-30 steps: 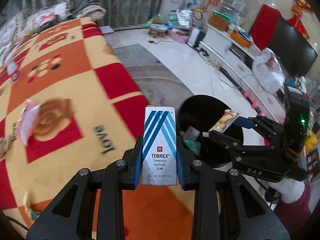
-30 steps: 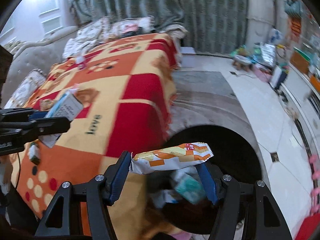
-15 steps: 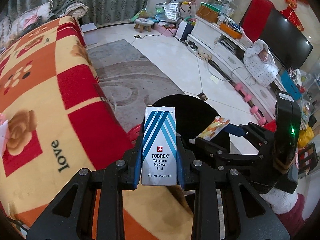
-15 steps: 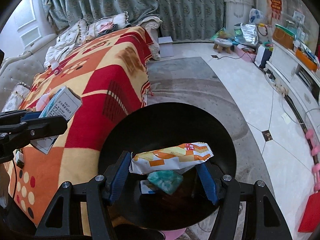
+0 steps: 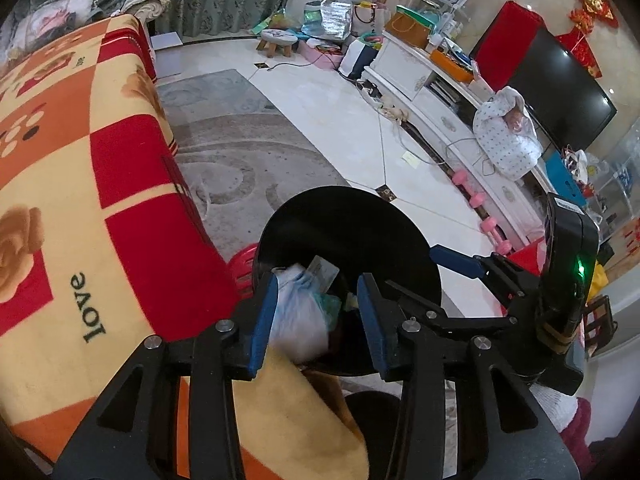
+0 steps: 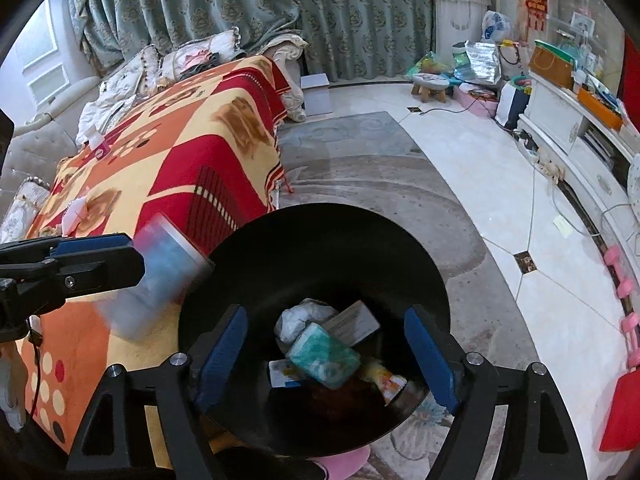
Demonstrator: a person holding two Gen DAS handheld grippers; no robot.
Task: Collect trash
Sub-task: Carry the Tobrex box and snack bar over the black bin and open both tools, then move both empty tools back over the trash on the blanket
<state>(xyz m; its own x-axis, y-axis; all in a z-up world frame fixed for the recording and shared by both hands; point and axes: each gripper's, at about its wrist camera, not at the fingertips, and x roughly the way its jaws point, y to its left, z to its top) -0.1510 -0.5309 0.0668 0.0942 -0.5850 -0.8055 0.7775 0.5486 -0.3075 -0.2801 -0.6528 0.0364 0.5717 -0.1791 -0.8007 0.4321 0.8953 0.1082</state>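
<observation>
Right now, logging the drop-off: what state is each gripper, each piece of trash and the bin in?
bin: upright, holding trash.
box: loose, blurred, at bin rim.
snack wrapper: lying inside bin.
left gripper: open, jaws just opening, box loose between them.
right gripper: open, jaws just opening, nothing between them.

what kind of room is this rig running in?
Most likely a home living room. A flat-screen TV stands on a long white media cabinet, a sofa under a red and orange blanket faces it, and heavy patterned curtains close off the far wall.
</observation>
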